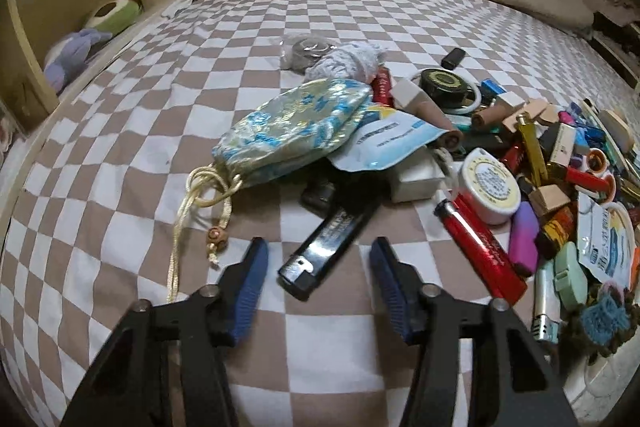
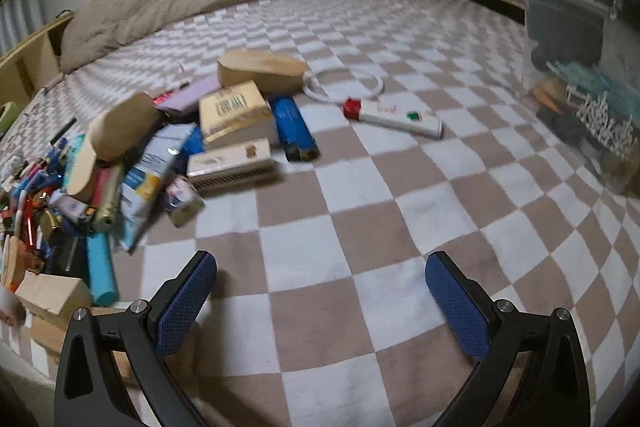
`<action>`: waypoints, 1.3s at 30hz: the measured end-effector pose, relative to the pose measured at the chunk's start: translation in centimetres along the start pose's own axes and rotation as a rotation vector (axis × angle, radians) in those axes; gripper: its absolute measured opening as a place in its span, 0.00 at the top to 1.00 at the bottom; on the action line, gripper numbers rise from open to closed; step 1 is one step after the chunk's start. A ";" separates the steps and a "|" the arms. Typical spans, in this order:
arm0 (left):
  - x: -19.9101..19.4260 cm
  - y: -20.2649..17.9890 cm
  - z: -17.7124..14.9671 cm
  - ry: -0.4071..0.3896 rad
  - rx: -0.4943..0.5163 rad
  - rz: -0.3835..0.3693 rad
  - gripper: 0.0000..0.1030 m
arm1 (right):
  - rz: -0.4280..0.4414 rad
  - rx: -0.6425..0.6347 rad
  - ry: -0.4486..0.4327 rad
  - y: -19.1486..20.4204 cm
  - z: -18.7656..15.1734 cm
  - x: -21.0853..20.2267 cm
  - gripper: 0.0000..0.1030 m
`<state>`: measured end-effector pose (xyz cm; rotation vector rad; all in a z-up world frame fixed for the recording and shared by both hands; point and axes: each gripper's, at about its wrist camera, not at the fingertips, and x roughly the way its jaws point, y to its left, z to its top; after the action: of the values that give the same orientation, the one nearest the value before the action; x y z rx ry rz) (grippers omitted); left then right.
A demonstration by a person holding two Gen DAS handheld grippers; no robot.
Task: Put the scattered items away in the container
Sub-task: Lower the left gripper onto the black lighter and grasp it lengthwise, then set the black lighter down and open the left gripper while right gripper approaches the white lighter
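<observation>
Left gripper (image 1: 319,261): narrow but not closed, holding nothing; the black lighter (image 1: 325,251) lies between its blue pads, not touched.
Right gripper (image 2: 322,291): wide, empty, over the bare checkered blanket (image 2: 360,195).
Black lighter: at 12 o'clock of the left claw, its metal head toward the camera, far end under the pile (image 1: 520,163).
Handling: I judge it light, stiff and smooth, so slippery; take it across the middle of the long body.
Container: probably the clear bin (image 2: 576,67), at 2 o'clock in the right view.
</observation>
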<state>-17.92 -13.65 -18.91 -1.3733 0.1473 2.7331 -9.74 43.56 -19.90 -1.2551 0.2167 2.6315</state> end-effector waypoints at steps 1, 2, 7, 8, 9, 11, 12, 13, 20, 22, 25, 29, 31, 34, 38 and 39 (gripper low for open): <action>-0.2 -0.3 -0.1 0.002 0.005 -0.013 0.77 | -0.003 -0.002 0.000 0.0 0.0 0.0 0.00; -0.2 -0.5 -0.2 0.005 0.008 -0.020 0.78 | -0.007 -0.006 -0.001 0.1 -0.1 -0.1 0.00; -0.9 -1.4 -1.1 0.013 0.011 -0.031 0.80 | -0.021 -0.017 0.003 0.3 -0.2 -0.1 0.00; -1.1 -1.5 -1.4 0.018 0.008 -0.032 0.80 | -0.019 -0.016 0.002 0.3 -0.2 -0.2 0.00; -1.4 -1.5 -1.6 0.024 0.005 -0.031 0.80 | -0.017 -0.014 0.001 0.2 -0.4 -0.2 0.00; -2.0 -1.3 -2.2 0.042 -0.004 -0.030 0.80 | -0.015 -0.013 0.002 0.2 -0.2 0.0 0.00; -2.4 -1.4 -2.5 0.049 -0.009 -0.029 0.80 | -0.012 -0.011 0.002 0.2 -0.2 0.0 0.00; -2.8 -1.4 -2.9 0.056 -0.012 -0.025 0.80 | -0.010 -0.008 0.001 0.1 -0.2 0.1 0.00; -5.5 -2.4 -5.6 0.108 -0.005 -0.005 0.80 | 0.007 0.016 -0.004 -0.1 0.0 -0.1 0.00; -6.0 -2.7 -6.2 0.110 0.015 0.000 0.80 | 0.006 0.042 -0.001 -0.5 0.2 -0.4 0.00; -6.4 -2.4 -6.8 0.111 0.028 0.009 0.76 | -0.019 0.087 0.029 -1.5 0.8 -0.5 0.00; -6.3 -1.4 -6.8 0.117 0.015 0.054 0.41 | -0.069 0.084 0.008 -2.8 2.3 -1.2 0.00; -5.9 -0.4 -6.9 0.118 -0.018 0.075 0.31 | -0.081 0.079 -0.011 -3.3 3.4 -1.3 0.00; -5.8 0.7 -7.0 0.109 -0.066 0.091 0.31 | -0.090 0.089 -0.060 -3.8 5.1 -1.0 0.00; -5.4 2.2 -6.6 0.097 -0.106 0.149 0.30 | -0.115 0.141 -0.031 -4.5 7.4 1.0 0.00; -5.2 2.8 -6.3 0.094 -0.121 0.159 0.29 | -0.118 0.165 -0.021 -4.9 8.0 1.5 0.00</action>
<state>-10.12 -17.38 -18.35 -1.5885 0.1018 2.8485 -15.39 50.33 -16.28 -1.1495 0.3378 2.4703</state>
